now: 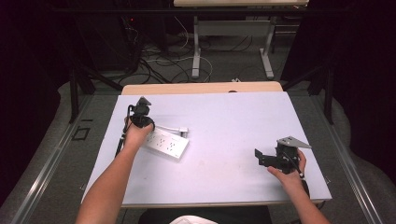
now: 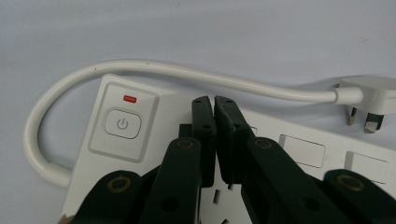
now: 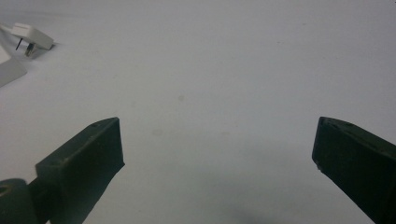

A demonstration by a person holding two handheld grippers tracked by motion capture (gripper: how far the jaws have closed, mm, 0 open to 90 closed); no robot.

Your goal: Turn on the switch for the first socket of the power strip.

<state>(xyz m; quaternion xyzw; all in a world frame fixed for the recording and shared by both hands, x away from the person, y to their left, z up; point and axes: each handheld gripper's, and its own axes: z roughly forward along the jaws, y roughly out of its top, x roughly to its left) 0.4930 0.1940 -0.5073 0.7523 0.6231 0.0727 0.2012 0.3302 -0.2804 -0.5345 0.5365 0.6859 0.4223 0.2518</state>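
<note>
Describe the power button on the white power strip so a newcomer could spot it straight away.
Start at the pale table and find the white power strip lying at its left side, under the left hand-held gripper. At the end where the white cable loops out sits the power button. It is a rounded square with a power symbol, and a small red light glows just above it.

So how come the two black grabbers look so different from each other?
The left gripper has its jaws shut tight together, while the right gripper has its jaws spread wide apart. The left gripper is poised over the white power strip, beside its power button; the right gripper sits over bare table with nothing between its jaws. Both are black, two-jawed and held in a person's hand.
</note>
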